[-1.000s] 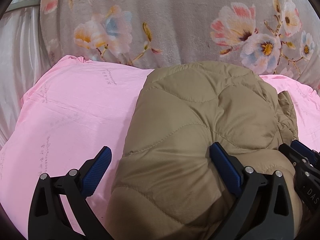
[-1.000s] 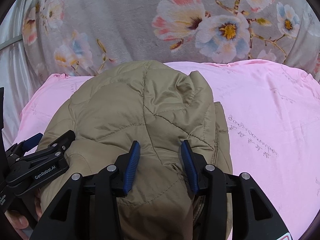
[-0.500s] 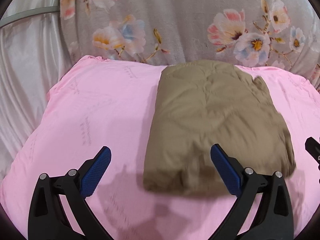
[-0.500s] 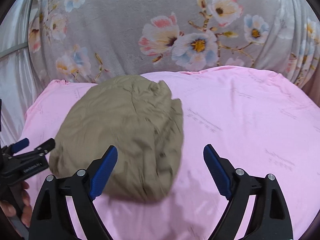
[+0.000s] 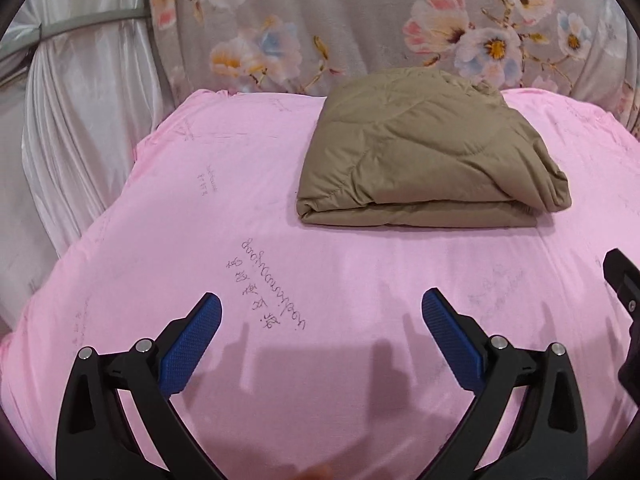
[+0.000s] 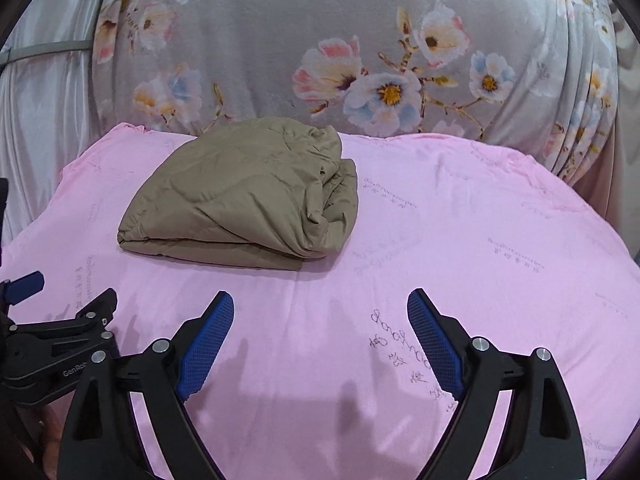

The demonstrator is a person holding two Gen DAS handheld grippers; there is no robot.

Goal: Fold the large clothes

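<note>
My right gripper (image 6: 320, 340) has just been opening and now stands spread wide with nothing between its pads, hanging over bare pink sheet (image 6: 480, 240). My left gripper (image 5: 318, 340) is spread just as wide and empty too. The tan quilted jacket (image 5: 428, 160) lies folded into a thick bundle at the far side of the sheet, close under the flowered blanket (image 5: 360, 20), well apart from both grippers. I judge it light, soft and puffy, with a slick shell that may slide and spring open. If it needs another fold, I would pinch the layered edge nearest me (image 6: 208, 246), biting through all layers.
</note>
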